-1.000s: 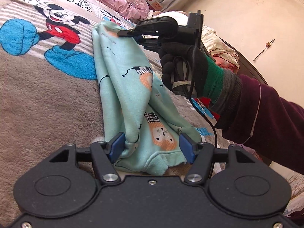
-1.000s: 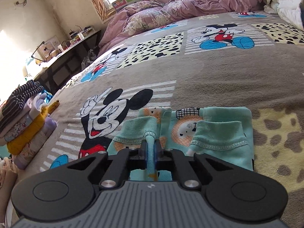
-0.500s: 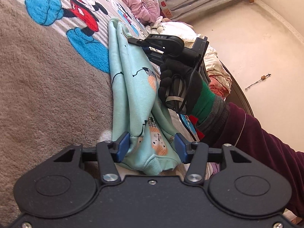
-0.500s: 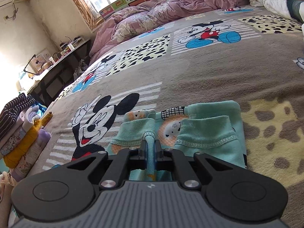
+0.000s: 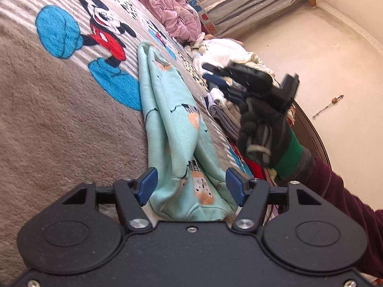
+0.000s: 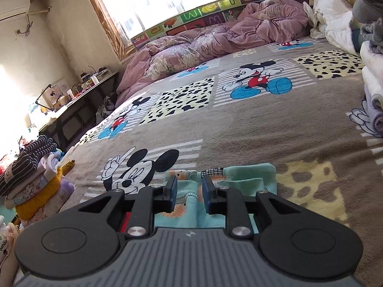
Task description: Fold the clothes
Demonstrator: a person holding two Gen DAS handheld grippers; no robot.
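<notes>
A mint-green child's garment (image 5: pixel 172 119) with orange prints lies folded in a long strip on the Mickey Mouse blanket (image 5: pixel 59 131). Its near end sits between the blue pads of my left gripper (image 5: pixel 191 187), whose jaws are opening; a sliver of blanket shows beside the left pad. In the left wrist view my right gripper (image 5: pixel 208 72), held by a black-gloved hand (image 5: pixel 261 131), hangs above and to the right of the garment, clear of it. In the right wrist view the right gripper (image 6: pixel 189 191) has its jaws opening, and the garment (image 6: pixel 249 174) lies below them, untouched.
A stack of folded clothes (image 6: pixel 31 167) stands at the bed's left edge. More folded clothes (image 5: pixel 227 112) are piled just right of the garment. A pink quilt (image 6: pixel 215 40) is bunched at the far end, and a cluttered desk (image 6: pixel 79 95) runs along the left wall.
The right gripper has let go of the garment's hem, parted its jaws and pulled back and up from it. The left jaws narrowed on the garment, then widened again.
</notes>
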